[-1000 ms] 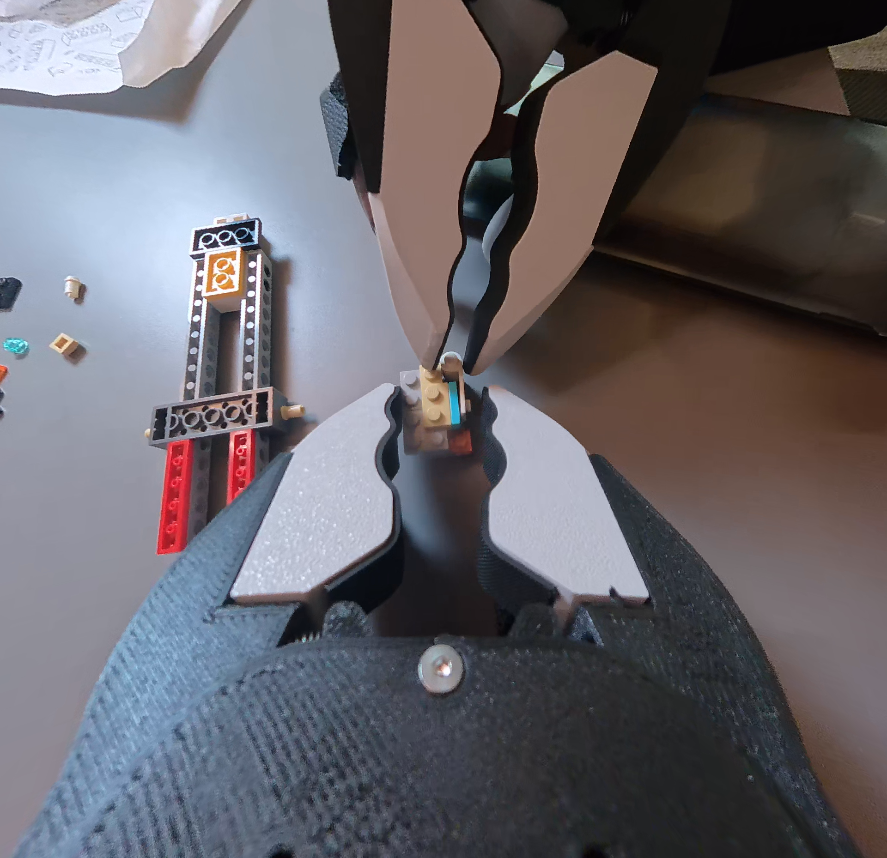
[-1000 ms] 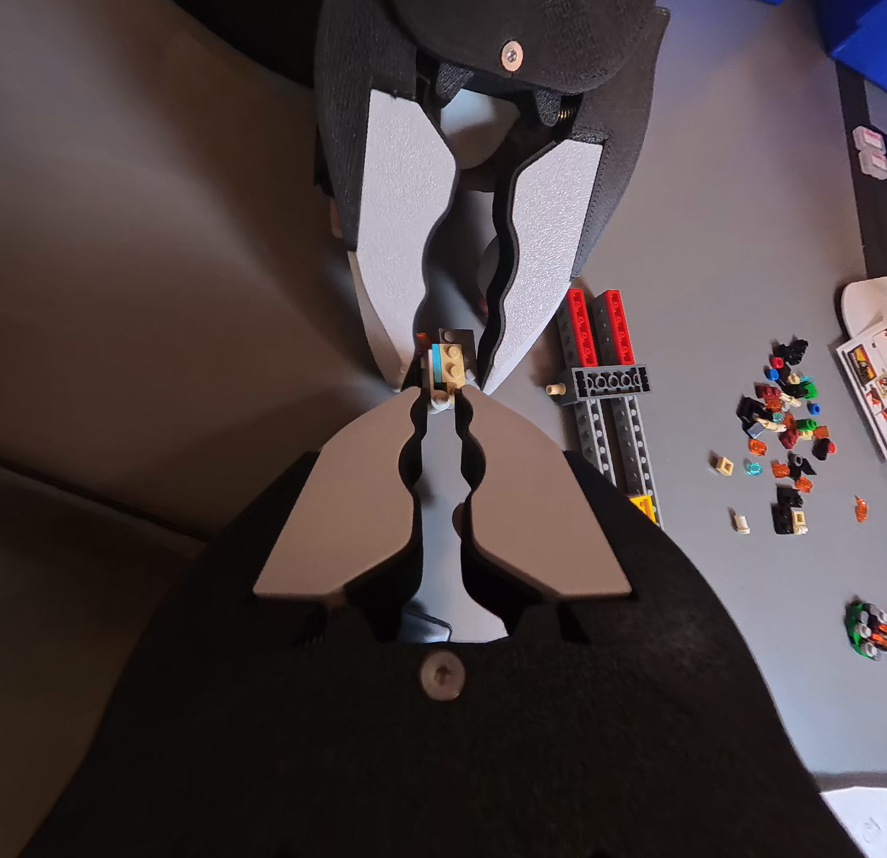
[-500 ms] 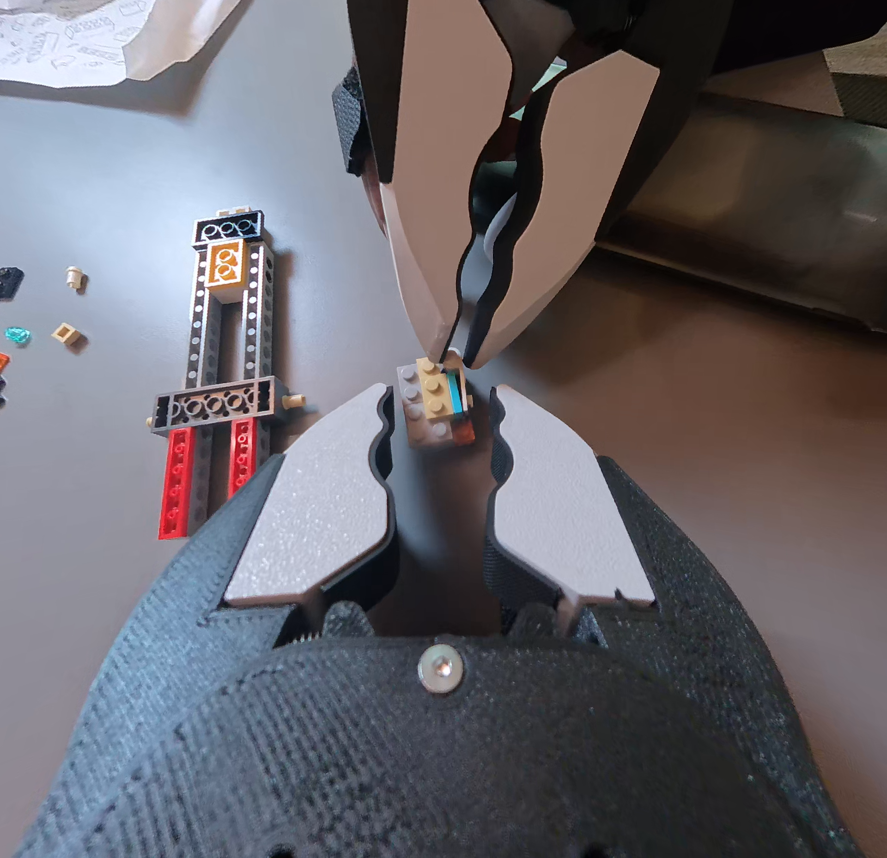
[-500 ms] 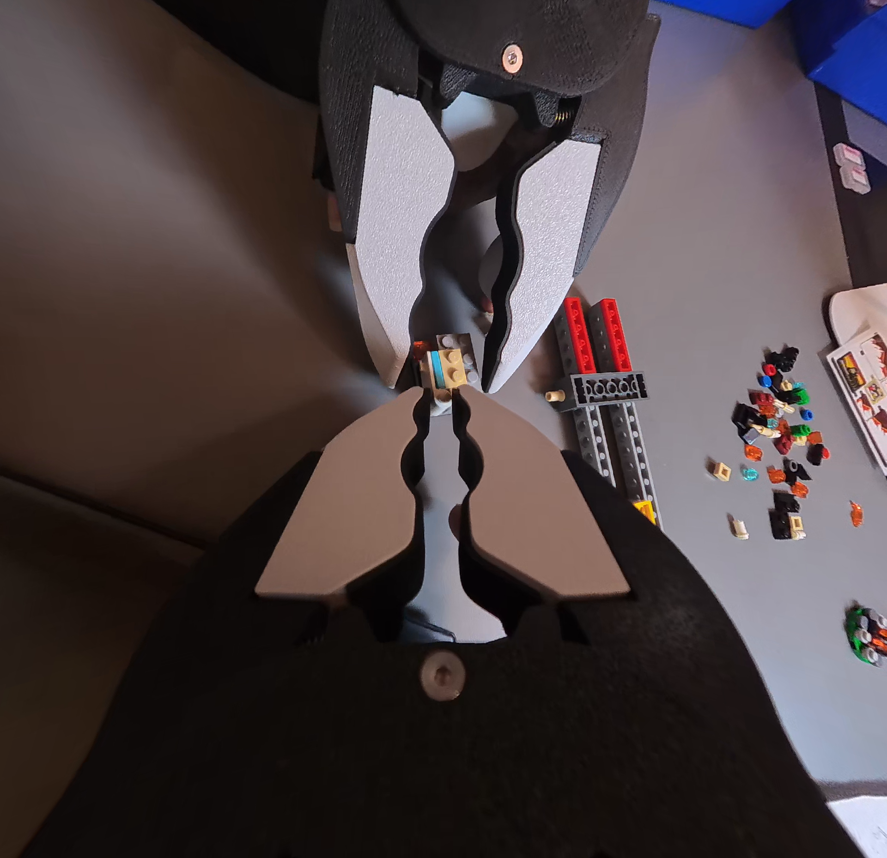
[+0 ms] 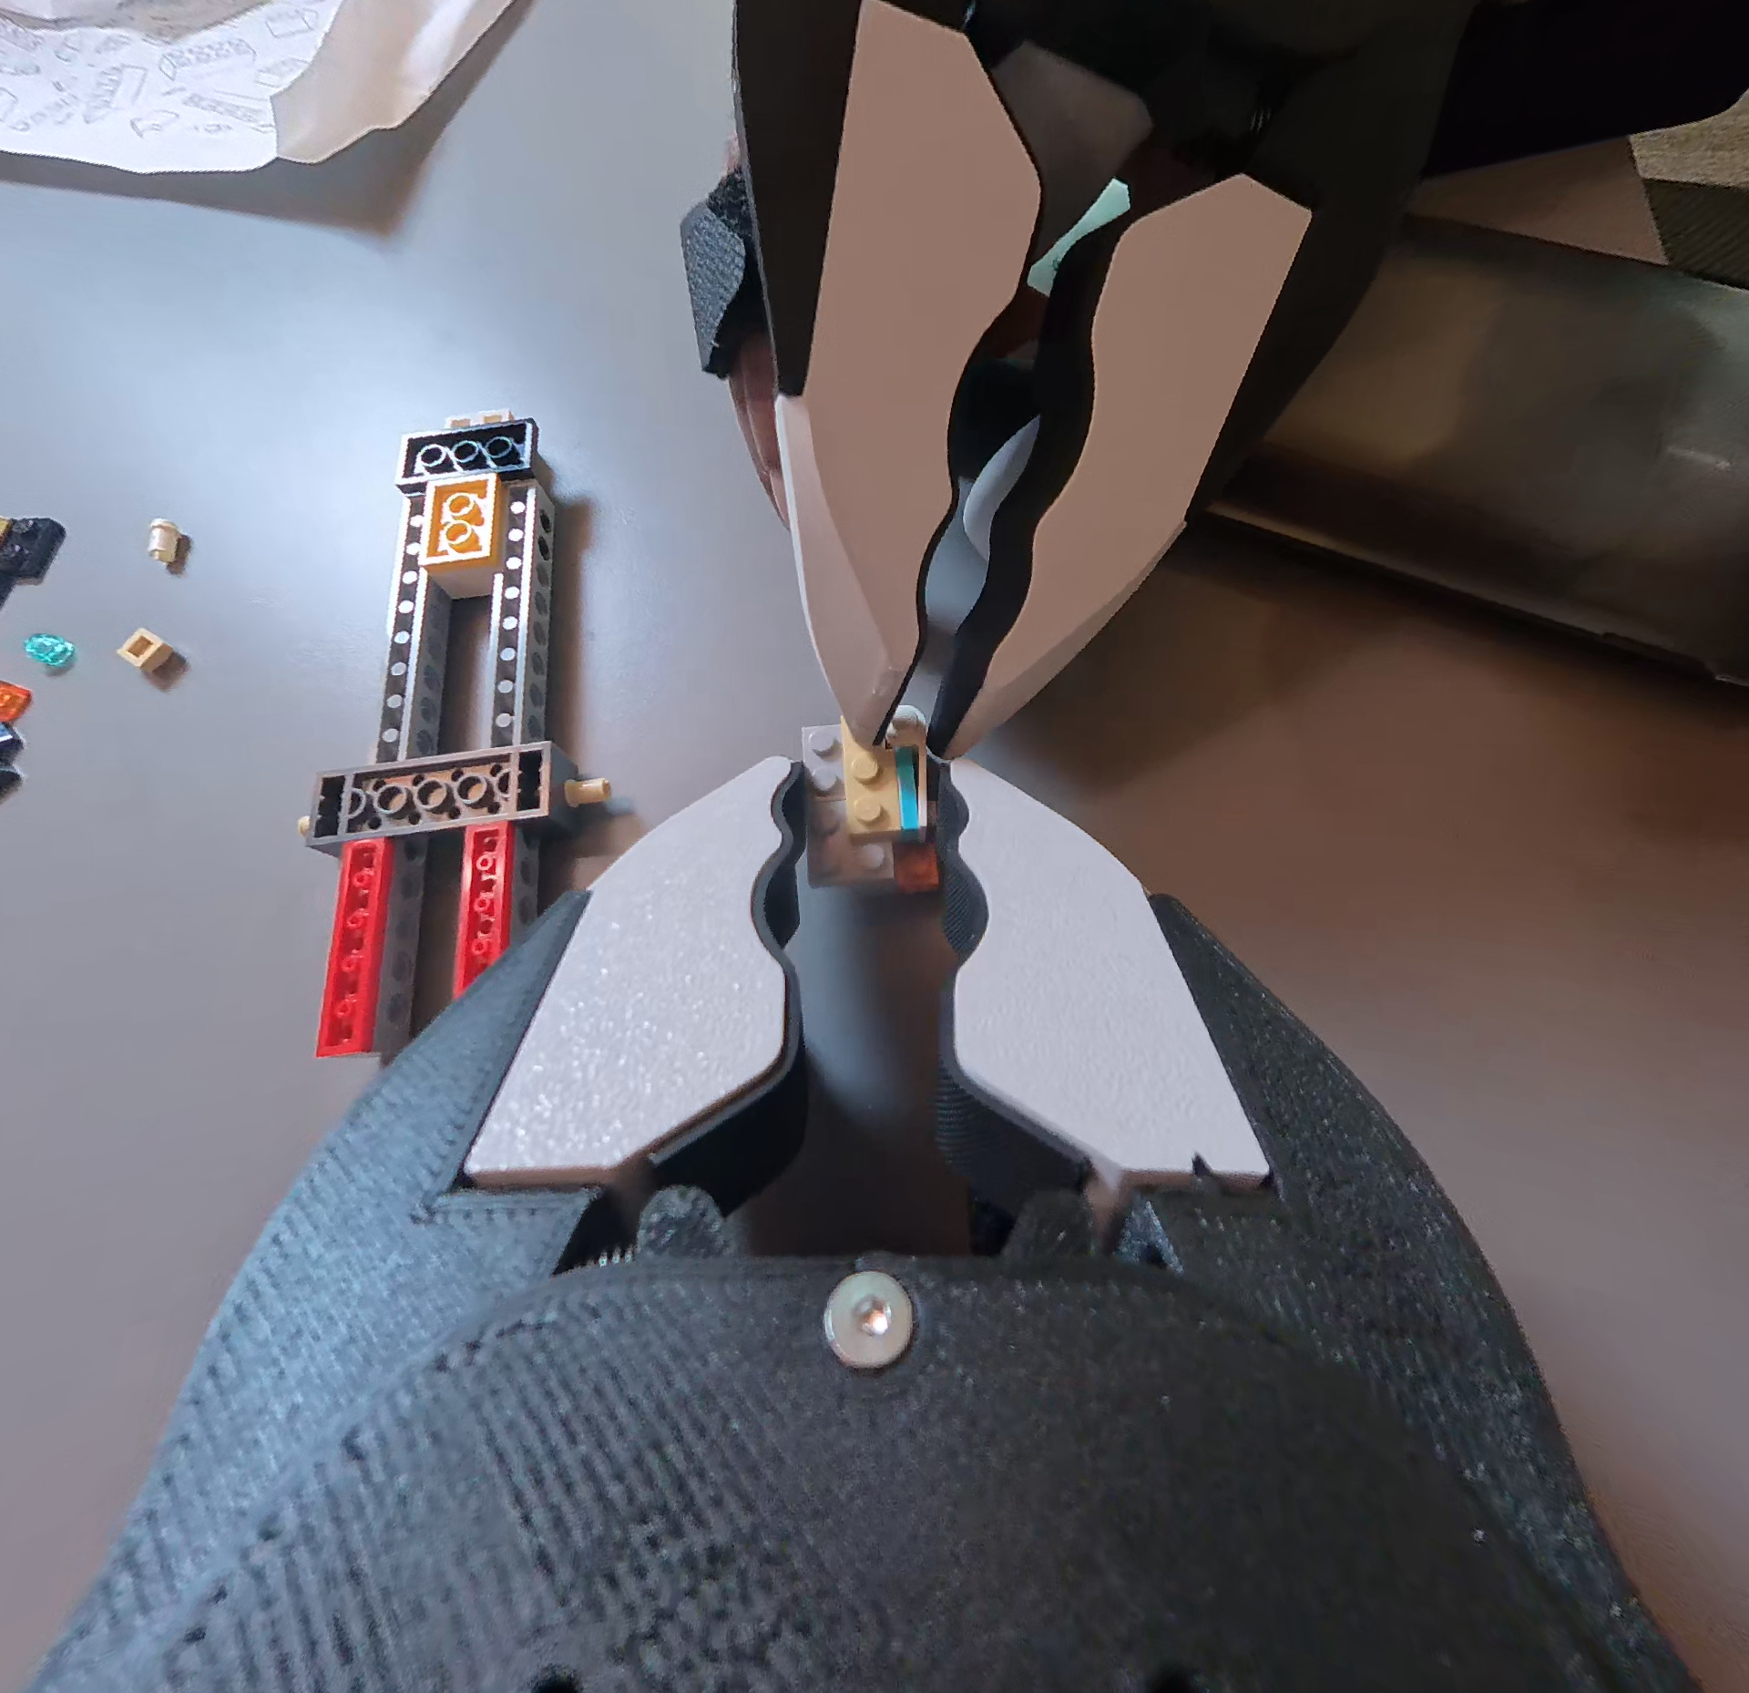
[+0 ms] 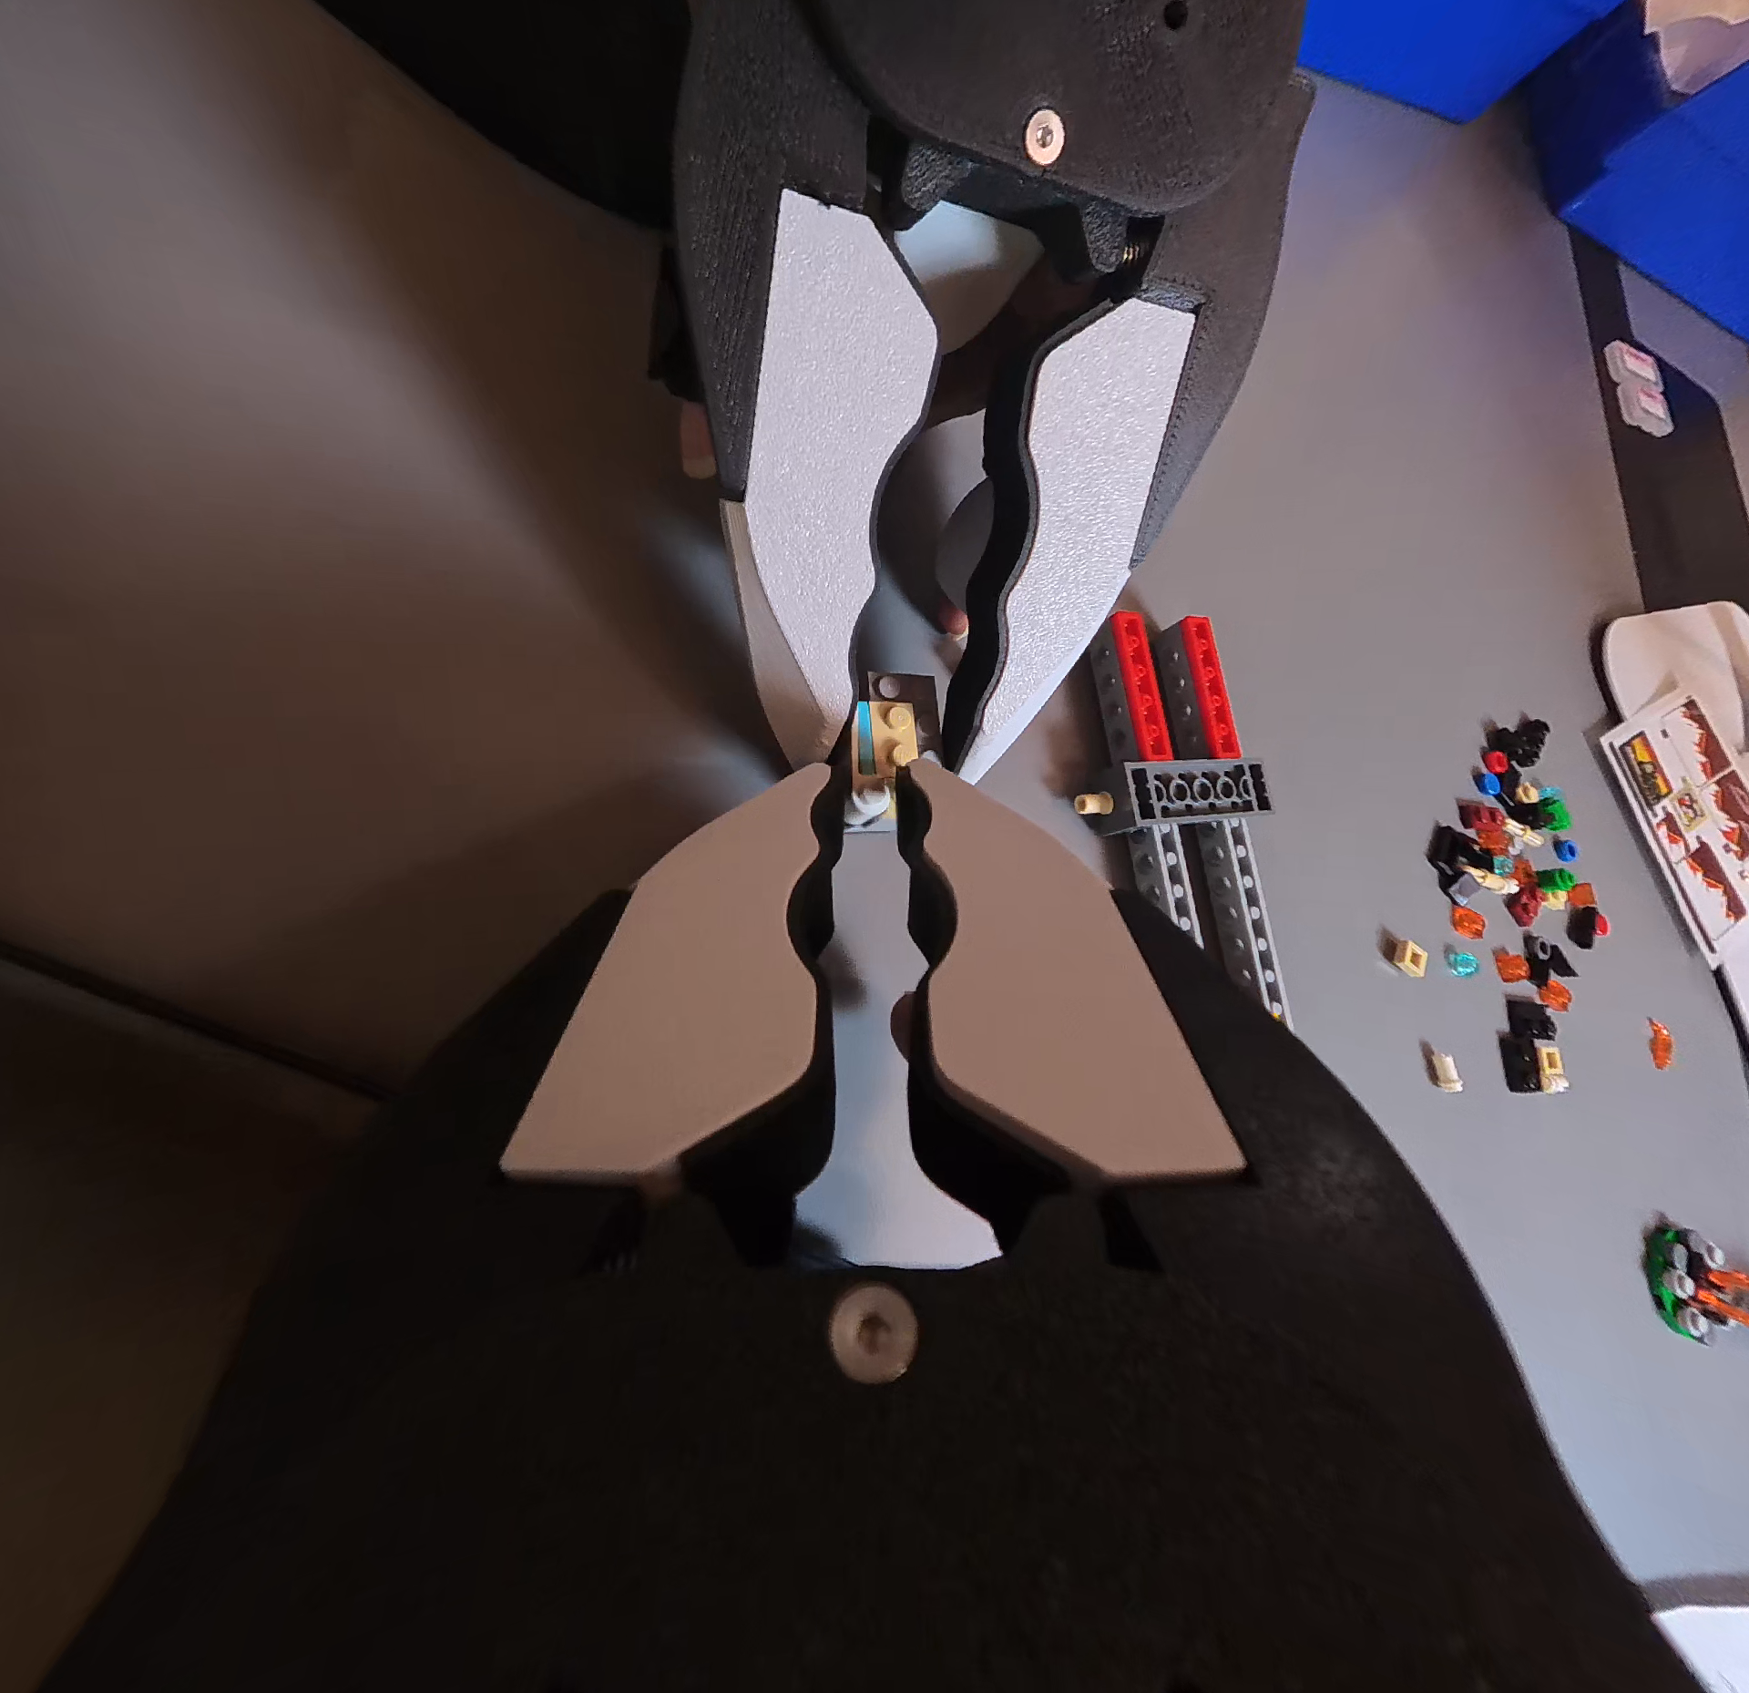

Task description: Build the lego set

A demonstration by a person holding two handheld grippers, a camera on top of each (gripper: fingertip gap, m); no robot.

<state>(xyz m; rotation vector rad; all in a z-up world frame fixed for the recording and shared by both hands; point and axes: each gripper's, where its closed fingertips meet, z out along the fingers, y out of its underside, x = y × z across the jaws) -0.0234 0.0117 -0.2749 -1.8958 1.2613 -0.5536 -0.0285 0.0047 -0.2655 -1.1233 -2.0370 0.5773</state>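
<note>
A small lego assembly [image 5: 856, 824] of grey plates with a tan plate, a blue strip and an orange piece sits between my two grippers. My left gripper [image 5: 871, 786] is shut on its sides; it shows in the right wrist view [image 6: 894, 748] coming from the top. My right gripper [image 6: 866, 781] is shut on a small light grey round piece [image 6: 864, 800] and holds it against the assembly's far end. In the left wrist view the right gripper [image 5: 910, 734] comes down from above with the round piece [image 5: 909, 722] at its tips.
A long frame [image 5: 445, 720] of dark grey and red beams lies on the grey table, left of the grippers. A pile of loose small pieces [image 6: 1514, 871], an instruction booklet [image 6: 1685, 814], a paper bag [image 5: 189, 38] and blue bins [image 6: 1609, 85] lie farther off. The grippers are tip to tip, or close to it.
My left gripper had opened slightly off the assembly half a second ago and has closed on it again. My right gripper stays shut on the round piece at the assembly's end.
</note>
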